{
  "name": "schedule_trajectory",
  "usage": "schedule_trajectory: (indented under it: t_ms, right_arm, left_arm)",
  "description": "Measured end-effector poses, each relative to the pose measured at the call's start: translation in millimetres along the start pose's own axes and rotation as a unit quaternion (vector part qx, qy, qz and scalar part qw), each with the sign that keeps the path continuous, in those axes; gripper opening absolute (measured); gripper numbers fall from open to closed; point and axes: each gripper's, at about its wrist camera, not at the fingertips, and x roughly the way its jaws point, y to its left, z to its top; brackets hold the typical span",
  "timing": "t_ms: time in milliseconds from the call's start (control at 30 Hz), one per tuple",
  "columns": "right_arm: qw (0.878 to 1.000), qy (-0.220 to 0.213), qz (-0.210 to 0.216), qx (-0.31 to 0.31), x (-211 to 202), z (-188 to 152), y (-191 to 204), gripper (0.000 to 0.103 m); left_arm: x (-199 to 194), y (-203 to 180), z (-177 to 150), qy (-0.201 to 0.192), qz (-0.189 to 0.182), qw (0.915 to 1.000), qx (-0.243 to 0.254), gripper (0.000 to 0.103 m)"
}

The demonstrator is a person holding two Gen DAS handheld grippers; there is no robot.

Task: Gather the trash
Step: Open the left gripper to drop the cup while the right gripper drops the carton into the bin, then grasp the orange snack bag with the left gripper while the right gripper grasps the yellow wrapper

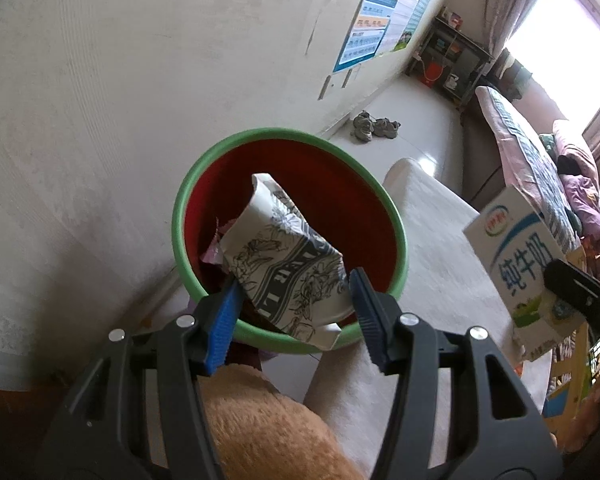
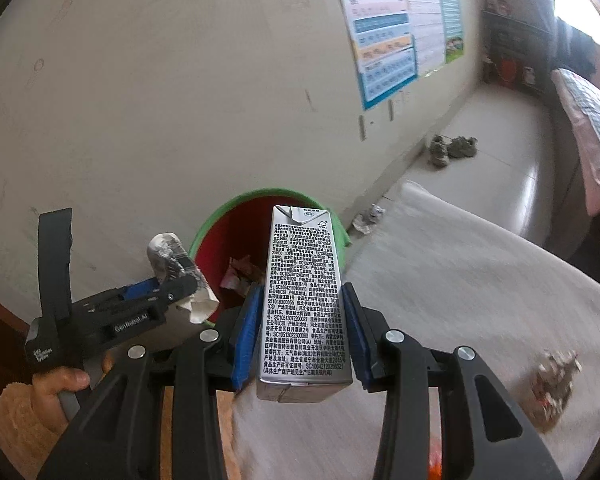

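Observation:
In the left wrist view my left gripper is shut on a crumpled white carton with black drawings, held above a red bin with a green rim that has scraps inside. A blue-and-white milk carton hangs at the right, with a black finger of the right gripper on it. In the right wrist view my right gripper is shut on that milk carton, upright, its printed side facing me. The bin is just behind it. The left gripper holds the crumpled carton at the bin's left edge.
The bin stands against a pale wall beside a pale cloth-covered surface. A crumpled wrapper lies on that cloth, and a paper ball on the floor. Shoes sit farther along the wall. A person's hand grips the left tool.

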Motion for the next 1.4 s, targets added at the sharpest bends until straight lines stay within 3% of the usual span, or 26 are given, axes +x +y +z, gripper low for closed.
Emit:
schedule_trajectory:
  t_ms: [300,633,667,733,1133,1400]
  right_arm:
    - [1.000,0.018,0.007,-0.020,37.9,21.6,15.3,0.039]
    - [1.000,0.018,0.015,-0.013,51.1,32.3,15.7,0.040]
    - [1.000,0.018,0.016,-0.012,51.9,32.8,14.9,0.043]
    - [1.000,0.014,0.015,-0.009,49.2,30.8,14.0,0.053]
    - [1.000,0.002,-0.013,0.025,0.6,1.5,-29.4,0.057]
    - [0.995,-0.004,-0.078,0.057,-75.9,-60.8,-94.0,0.067]
  left_arm:
    - [16.5,14.4,6.5,0.008,-0.001,0.9999,-0.013,0.052]
    - [26.2,16.4,16.2,0.007,0.010,0.9998,-0.013,0.053]
    - [27.1,17.4,16.6,0.007,0.013,0.9998,-0.016,0.054]
    - [28.6,19.8,16.7,0.008,0.014,0.9995,-0.026,0.067]
    - [15.4,0.5,5.7,0.014,0.003,0.9998,-0.010,0.070]
    - [6.1,-50.4,-31.2,0.050,-0.042,0.9969,0.044,0.071]
